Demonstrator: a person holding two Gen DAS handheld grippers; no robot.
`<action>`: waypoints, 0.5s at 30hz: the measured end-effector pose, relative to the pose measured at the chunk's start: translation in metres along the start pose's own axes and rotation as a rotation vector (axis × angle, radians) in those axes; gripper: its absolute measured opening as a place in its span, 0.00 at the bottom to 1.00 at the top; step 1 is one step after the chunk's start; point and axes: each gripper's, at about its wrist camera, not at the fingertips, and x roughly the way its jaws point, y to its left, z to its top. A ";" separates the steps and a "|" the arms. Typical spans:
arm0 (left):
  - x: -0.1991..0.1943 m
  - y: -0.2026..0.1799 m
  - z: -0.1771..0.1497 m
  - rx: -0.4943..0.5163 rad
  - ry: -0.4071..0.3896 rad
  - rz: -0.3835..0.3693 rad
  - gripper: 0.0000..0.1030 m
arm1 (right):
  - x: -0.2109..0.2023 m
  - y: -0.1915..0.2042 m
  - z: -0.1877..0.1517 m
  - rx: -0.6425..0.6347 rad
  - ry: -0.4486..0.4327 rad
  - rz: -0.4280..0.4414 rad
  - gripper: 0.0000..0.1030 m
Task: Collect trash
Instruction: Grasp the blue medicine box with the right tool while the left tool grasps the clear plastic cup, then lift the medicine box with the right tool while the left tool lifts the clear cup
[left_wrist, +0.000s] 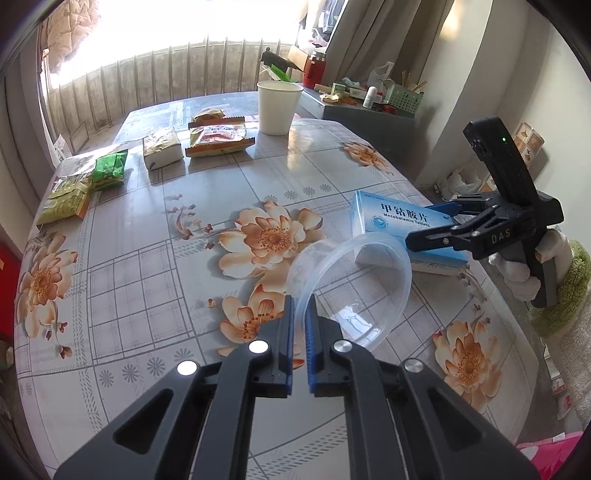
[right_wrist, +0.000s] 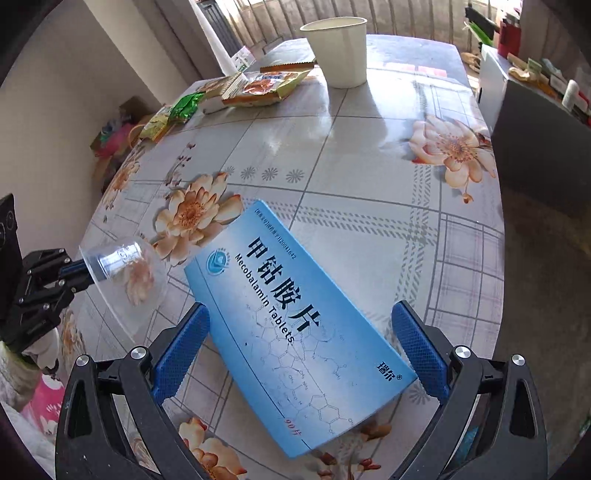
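Snack packets (left_wrist: 88, 184) sit at the far left of the floral desk (left_wrist: 184, 277), white paper cup (left_wrist: 277, 107) further back. Left claw (left_wrist: 300, 314) is clamped on the rim of a clear plastic bowl (left_wrist: 354, 291), tilted on its side. Right claw (right_wrist: 301, 339) is spread wide, pads either side of the blue medicine box (right_wrist: 295, 325) lying flat on the desk, not touching it.

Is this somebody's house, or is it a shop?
Most likely a home, maybe a dining corner. A table with a flowery cover holds snack packets, a paper cup and a medicine box, and curtains hang by a sunny window.
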 end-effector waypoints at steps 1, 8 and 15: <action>0.000 0.000 -0.001 0.001 0.001 0.001 0.05 | -0.001 0.005 -0.004 -0.023 0.010 -0.006 0.92; -0.010 0.000 -0.008 -0.010 0.004 0.011 0.05 | 0.007 0.036 -0.020 -0.163 0.061 -0.127 0.92; -0.026 0.003 -0.028 -0.054 0.025 -0.002 0.05 | -0.001 0.045 -0.041 -0.062 0.042 -0.173 0.74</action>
